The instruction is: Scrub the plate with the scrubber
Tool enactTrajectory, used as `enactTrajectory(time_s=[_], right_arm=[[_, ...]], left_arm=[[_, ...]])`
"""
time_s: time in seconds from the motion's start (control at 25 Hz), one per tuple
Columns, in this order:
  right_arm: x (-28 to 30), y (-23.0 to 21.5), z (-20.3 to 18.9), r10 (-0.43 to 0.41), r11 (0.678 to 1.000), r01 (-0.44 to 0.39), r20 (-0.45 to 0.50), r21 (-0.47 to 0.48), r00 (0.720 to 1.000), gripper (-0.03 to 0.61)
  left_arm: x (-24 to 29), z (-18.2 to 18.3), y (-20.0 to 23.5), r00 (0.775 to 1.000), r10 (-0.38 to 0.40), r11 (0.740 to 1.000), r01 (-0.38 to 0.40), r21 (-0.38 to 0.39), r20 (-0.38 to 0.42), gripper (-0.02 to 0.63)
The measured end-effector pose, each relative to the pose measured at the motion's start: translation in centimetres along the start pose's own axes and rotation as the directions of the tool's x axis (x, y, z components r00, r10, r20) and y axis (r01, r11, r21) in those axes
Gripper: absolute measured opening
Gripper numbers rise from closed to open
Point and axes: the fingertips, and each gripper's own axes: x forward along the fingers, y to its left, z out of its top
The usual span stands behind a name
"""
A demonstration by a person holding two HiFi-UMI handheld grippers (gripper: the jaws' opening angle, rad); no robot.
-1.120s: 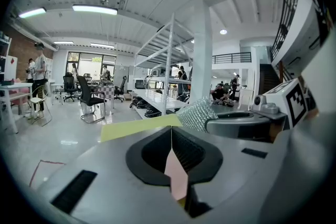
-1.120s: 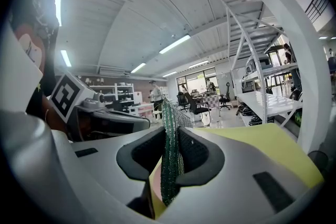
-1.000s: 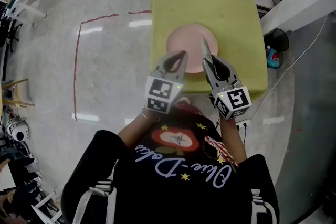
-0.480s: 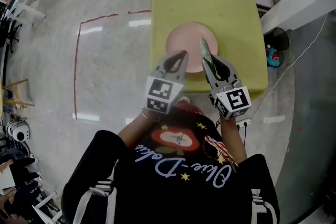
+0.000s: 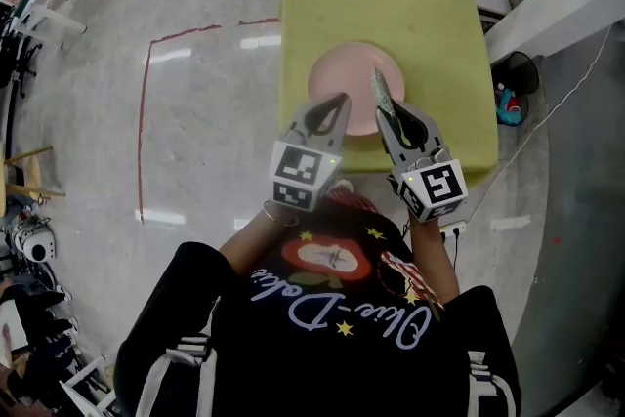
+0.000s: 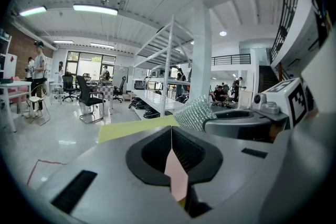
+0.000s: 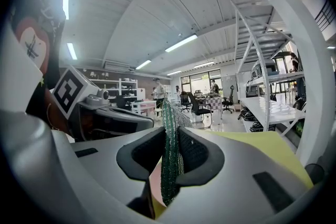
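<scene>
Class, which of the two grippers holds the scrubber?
The right gripper: the green scrubber is clamped in it; the left gripper pinches the pink plate.

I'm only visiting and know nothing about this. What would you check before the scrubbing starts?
1. Left gripper shut on the plate: ok, the pink rim is pinched between its jaws.
2. Right gripper shut on the scrubber: ok, the green mesh is clamped between its jaws.
3. Scrubber over the plate: ok, it stands on edge above the plate's right part.
4. Scrubber touching the plate: cannot tell.
5. Plate on the yellow mat: ok.
</scene>
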Motion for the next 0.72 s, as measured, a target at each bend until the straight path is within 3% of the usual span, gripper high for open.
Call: enactTrajectory(time_s=[0.72], right_arm=[[-0.06, -0.06, 0.23, 0.002, 1.000, -0.002, 0.007, -0.005, 1.000, 0.064]], left_arm=[[-0.11, 0.37, -0.10, 1.000, -0.003, 1.000, 0.003, -0.001, 0.010, 0.005]])
